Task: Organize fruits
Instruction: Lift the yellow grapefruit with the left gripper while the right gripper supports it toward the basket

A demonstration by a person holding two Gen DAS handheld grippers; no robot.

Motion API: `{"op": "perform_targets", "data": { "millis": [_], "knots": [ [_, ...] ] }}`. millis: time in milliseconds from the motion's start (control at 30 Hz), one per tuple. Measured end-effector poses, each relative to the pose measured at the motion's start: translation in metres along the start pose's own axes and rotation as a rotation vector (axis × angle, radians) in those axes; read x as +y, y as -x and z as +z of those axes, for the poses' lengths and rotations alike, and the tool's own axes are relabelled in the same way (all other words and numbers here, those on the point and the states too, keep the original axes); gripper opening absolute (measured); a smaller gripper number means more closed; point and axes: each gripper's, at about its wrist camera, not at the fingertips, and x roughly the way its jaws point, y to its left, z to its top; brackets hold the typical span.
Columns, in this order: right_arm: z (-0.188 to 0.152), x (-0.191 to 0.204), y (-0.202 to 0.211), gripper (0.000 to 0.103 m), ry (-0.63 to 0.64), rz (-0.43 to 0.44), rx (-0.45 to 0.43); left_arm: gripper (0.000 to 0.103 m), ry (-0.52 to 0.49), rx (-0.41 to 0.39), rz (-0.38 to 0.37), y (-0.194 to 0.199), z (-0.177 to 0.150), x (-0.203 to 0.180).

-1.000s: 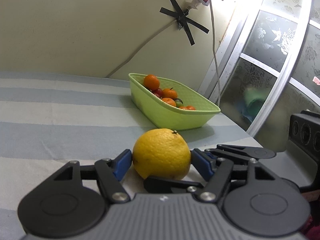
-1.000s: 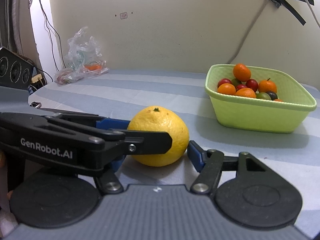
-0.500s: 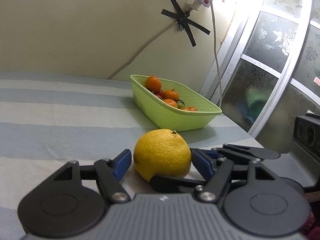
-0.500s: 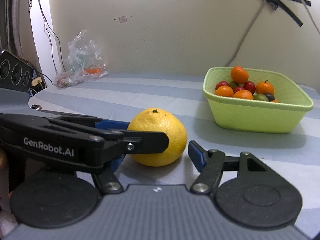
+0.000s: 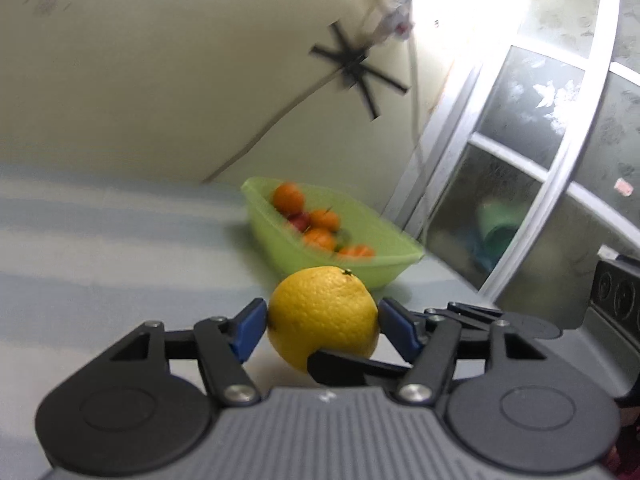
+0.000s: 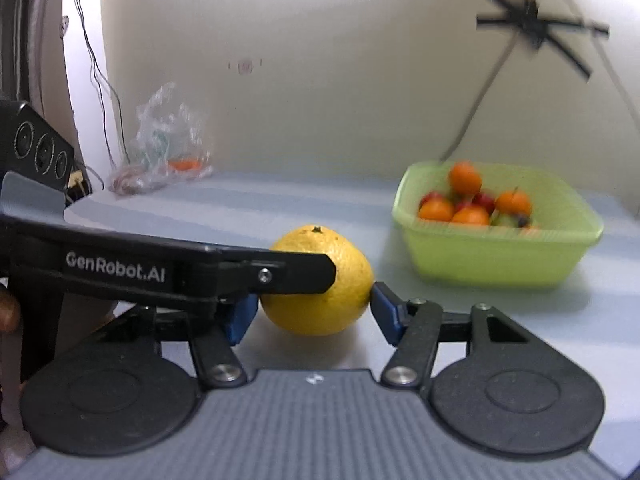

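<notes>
On the striped table, largest thing first:
Table: a cloth-covered tabletop [image 6: 280, 208] with pale blue and white stripes runs back to a cream wall.
Basket: a lime-green plastic basket [image 6: 496, 256] stands far right on the cloth, well apart from the big fruit; it holds small oranges [image 6: 464, 178] and red fruits, blurred.
Plastic bag: a crumpled clear bag [image 6: 164, 148] lies far left against the wall, something orange inside.
Yellow citrus: a large yellow citrus [image 5: 324, 316] with its stem end up sits near, in the middle, between both sets of blue pads; whether it rests on the cloth or is just lifted I cannot tell.
Left gripper [image 5: 322, 326]: its jaws have just been closing, and both blue pads now press the fruit's sides.
Right gripper [image 6: 312, 308]: it comes in from the right and crosses the left one; its jaws have just been closing too, and the pads touch the citrus on both sides.
</notes>
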Motion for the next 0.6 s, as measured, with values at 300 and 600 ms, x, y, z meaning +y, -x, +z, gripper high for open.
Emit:
{"op": "perform_targets", "data": {
  "millis": [300, 600],
  "knots": [
    [0.047, -0.078, 0.001, 0.064, -0.05, -0.113, -0.05, 0.063, -0.028, 0.059, -0.012, -0.096, 0.054, -0.019],
    [0.054, -0.144, -0.046, 0.064, -0.151, -0.144, 0.02, 0.063, 0.002, 0.123, 0.057, -0.17, 0.062, -0.004]
  ]
}}
